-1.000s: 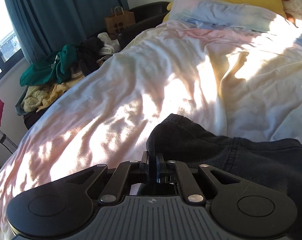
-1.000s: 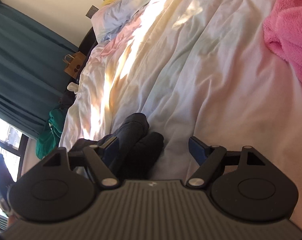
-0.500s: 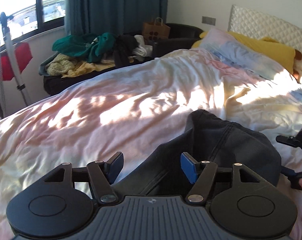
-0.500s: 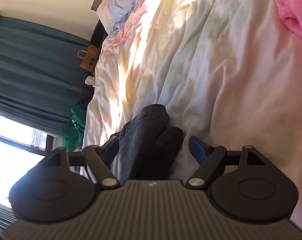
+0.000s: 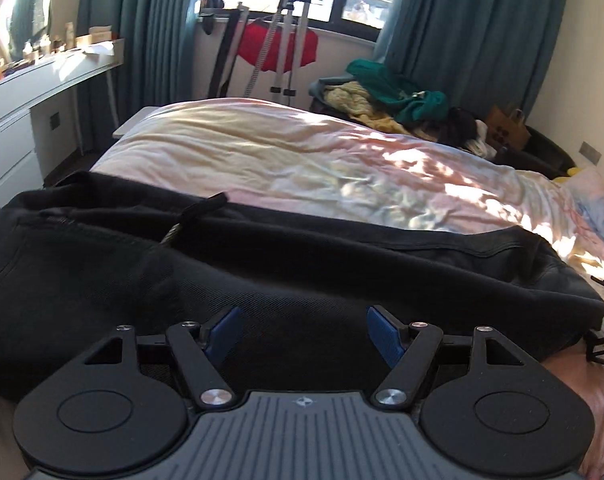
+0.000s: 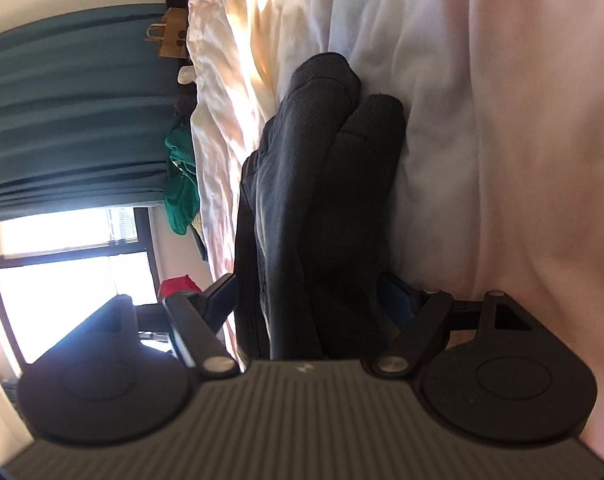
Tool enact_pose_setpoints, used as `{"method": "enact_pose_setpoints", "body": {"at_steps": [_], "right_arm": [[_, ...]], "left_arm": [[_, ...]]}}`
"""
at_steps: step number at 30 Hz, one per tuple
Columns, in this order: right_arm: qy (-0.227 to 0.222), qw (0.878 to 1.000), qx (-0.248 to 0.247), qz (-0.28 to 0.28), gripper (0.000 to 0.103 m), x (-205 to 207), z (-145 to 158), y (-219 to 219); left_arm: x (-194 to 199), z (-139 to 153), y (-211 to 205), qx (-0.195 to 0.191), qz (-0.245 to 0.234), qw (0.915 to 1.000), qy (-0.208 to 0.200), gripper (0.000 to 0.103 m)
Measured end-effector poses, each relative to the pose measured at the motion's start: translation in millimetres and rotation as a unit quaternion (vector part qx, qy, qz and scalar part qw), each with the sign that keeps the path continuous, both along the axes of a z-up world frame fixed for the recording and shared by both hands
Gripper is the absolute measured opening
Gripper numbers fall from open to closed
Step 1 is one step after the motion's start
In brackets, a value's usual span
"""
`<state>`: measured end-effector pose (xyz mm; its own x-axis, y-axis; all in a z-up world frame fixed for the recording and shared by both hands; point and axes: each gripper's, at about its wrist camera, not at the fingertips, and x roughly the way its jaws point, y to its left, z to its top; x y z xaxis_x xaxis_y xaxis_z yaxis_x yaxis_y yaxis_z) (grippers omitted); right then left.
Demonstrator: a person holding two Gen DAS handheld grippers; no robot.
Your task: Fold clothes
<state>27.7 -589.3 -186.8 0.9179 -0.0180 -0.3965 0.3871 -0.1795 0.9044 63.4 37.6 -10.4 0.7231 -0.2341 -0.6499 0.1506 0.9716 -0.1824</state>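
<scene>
A black pair of trousers [image 5: 262,264] lies across the near side of the bed [image 5: 302,160], its waistband and drawstring at the left. My left gripper [image 5: 303,334] is open just above the dark fabric, holding nothing. In the right wrist view, rolled on its side, the folded trouser legs [image 6: 321,184] run between the fingers of my right gripper [image 6: 309,300], which stands open around the cloth without clamping it. Part of the right gripper [image 5: 603,344] shows at the right edge of the left wrist view.
A pile of green, yellow and dark clothes [image 5: 389,100] sits on a black seat past the bed, with a brown paper bag [image 5: 505,128]. A white dresser [image 5: 26,104] stands at the left, metal crutches [image 5: 290,40] lean by the window.
My left gripper opened, let go of the trousers and swung left toward the window. The right view rolled further sideways, with the legs still between its open fingers.
</scene>
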Motion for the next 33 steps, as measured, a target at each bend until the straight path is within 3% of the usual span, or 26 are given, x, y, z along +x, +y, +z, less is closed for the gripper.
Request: {"method": "enact_pose_setpoints", "body": {"at_steps": [6, 9, 11, 12, 14, 15, 17, 22, 29, 33], "right_arm": [[-0.028, 1.000, -0.010, -0.003, 0.079, 14.1, -10.5, -19.9], [-0.020, 0.999, -0.049, -0.011, 0.076, 15.3, -3.4, -22.7], [-0.007, 0.995, -0.096, -0.007, 0.052, 17.4, 6.8, -25.4], [-0.001, 0.993, -0.119, -0.004, 0.047, 18.4, 11.9, -26.7], [0.006, 0.988, -0.152, 0.006, 0.018, 18.4, 18.9, -30.4], [-0.001, 0.986, -0.164, 0.008, 0.014, 17.0, 22.5, -31.5], [-0.020, 0.982, -0.187, 0.010, 0.012, 13.8, 30.8, -32.9], [0.003, 0.981, -0.195, 0.016, 0.012, 13.9, 24.8, -34.4], [0.043, 0.978, -0.201, 0.025, 0.012, 14.9, 13.8, -36.3], [0.029, 0.972, -0.232, 0.022, 0.012, 13.8, 25.1, -29.4]], "left_arm": [[-8.7, -5.0, 50.2, -0.112, 0.079, 0.9904, 0.020, 0.072], [-7.1, 0.7, 47.8, -0.122, 0.078, 0.9895, 0.001, 0.073], [-9.6, 2.2, 43.4, -0.116, 0.073, 0.9906, -0.010, 0.074], [-9.6, 1.5, 41.1, -0.114, 0.070, 0.9909, -0.010, 0.074], [-12.2, 0.1, 39.7, -0.116, 0.068, 0.9908, -0.008, 0.074], [-13.6, -0.6, 39.8, -0.118, 0.069, 0.9905, -0.008, 0.074], [-14.9, -1.5, 40.0, -0.125, 0.071, 0.9896, -0.009, 0.075], [-12.4, -4.6, 36.1, -0.128, 0.077, 0.9887, -0.015, 0.075], [-11.1, -5.4, 15.3, -0.072, 0.065, 0.9946, -0.036, 0.081], [-16.9, -1.3, 7.6, -0.052, 0.058, 0.9946, -0.068, 0.082]]}}
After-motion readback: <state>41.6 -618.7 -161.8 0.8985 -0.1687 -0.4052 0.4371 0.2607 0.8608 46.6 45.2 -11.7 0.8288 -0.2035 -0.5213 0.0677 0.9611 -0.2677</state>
